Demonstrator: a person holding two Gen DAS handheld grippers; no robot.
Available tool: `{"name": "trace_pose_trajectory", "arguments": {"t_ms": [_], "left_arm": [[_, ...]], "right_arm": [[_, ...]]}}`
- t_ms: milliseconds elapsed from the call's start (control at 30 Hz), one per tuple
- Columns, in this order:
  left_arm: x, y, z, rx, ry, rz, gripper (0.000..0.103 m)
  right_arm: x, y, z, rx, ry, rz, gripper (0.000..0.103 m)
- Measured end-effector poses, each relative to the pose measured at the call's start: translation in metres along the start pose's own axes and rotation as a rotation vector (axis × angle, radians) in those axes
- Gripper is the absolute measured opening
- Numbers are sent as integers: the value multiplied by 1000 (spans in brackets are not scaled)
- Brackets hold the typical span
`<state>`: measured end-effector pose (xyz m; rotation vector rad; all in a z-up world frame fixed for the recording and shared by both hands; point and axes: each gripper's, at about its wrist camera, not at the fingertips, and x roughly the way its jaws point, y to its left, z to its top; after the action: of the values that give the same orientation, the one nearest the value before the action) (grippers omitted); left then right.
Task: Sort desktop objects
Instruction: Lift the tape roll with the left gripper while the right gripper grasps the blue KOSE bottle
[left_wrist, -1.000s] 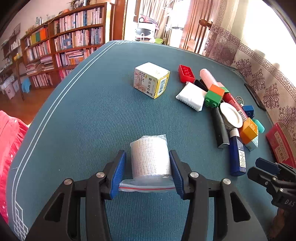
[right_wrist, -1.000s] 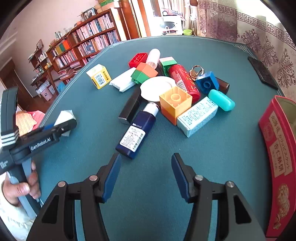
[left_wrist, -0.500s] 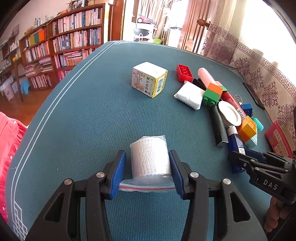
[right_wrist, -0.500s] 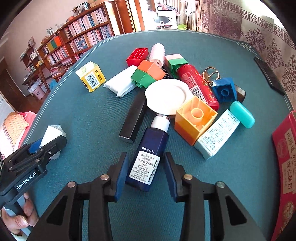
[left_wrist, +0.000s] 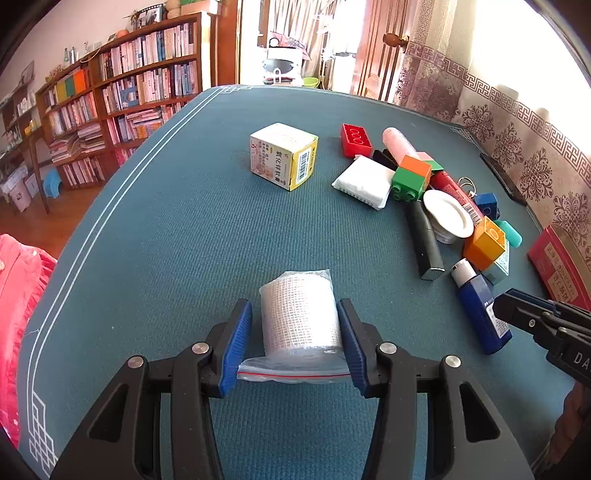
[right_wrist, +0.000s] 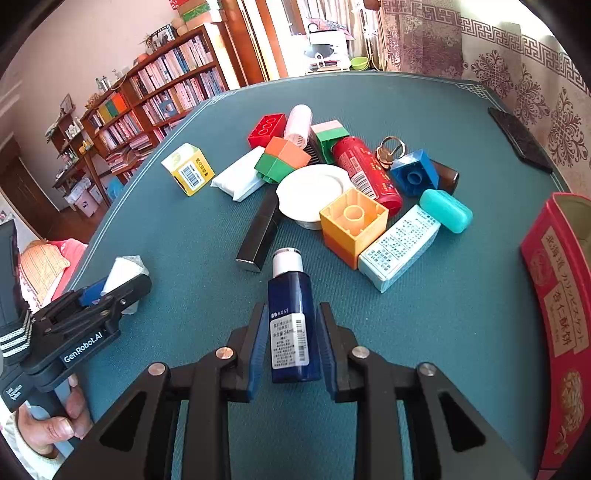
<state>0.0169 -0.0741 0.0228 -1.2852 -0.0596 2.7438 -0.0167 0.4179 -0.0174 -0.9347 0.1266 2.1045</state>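
A white gauze roll in a clear zip bag (left_wrist: 299, 314) rests on the teal tablecloth (left_wrist: 184, 240), and my left gripper (left_wrist: 294, 305) is shut on it, blue pads against the bag's sides. The same gripper (right_wrist: 122, 288) shows at the left of the right wrist view, held by a hand. A dark blue bottle with a white cap (right_wrist: 290, 288) lies flat, cap pointing away. My right gripper (right_wrist: 291, 308) straddles its labelled lower half; its jaws are closing and the pads meet the bottle's sides. The bottle (left_wrist: 480, 314) also shows in the left wrist view.
Beyond the bottle lies a pile: black case (right_wrist: 258, 236), white dish (right_wrist: 310, 188), orange brick (right_wrist: 352, 225), pale blue box (right_wrist: 400, 247), red can (right_wrist: 365, 173), teal case (right_wrist: 447, 210). A yellow box (left_wrist: 284, 157) stands apart. A red tin (right_wrist: 557, 295) sits at the right edge.
My right gripper moved forward until the blue bottle lay between its fingers, and its jaws narrowed from wide open onto the bottle. The left gripper and gauze roll stayed put.
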Motion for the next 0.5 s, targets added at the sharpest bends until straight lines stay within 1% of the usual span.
{"name": "trace_pose_trajectory", "arguments": {"t_ms": [100, 200, 267, 367, 467, 500], "left_arm": [[-2, -6, -1, 20, 0, -6, 50], [-1, -9, -1, 28, 2, -8, 51], [-1, -9, -2, 26, 2, -9, 51], [0, -7, -2, 15, 6, -17, 51], [2, -7, -1, 14, 11, -23, 51], [2, -7, -1, 15, 11, -23, 51]], "right_arm": [[-14, 2, -1, -2, -23, 13, 30], [-19, 3, -2, -11, -28, 10, 30], [-15, 4, -2, -15, -10, 14, 30], [-6, -1, -1, 17, 28, 20, 31], [5, -1, 0, 22, 59, 24, 36], [9, -1, 0, 21, 68, 20, 40]]}}
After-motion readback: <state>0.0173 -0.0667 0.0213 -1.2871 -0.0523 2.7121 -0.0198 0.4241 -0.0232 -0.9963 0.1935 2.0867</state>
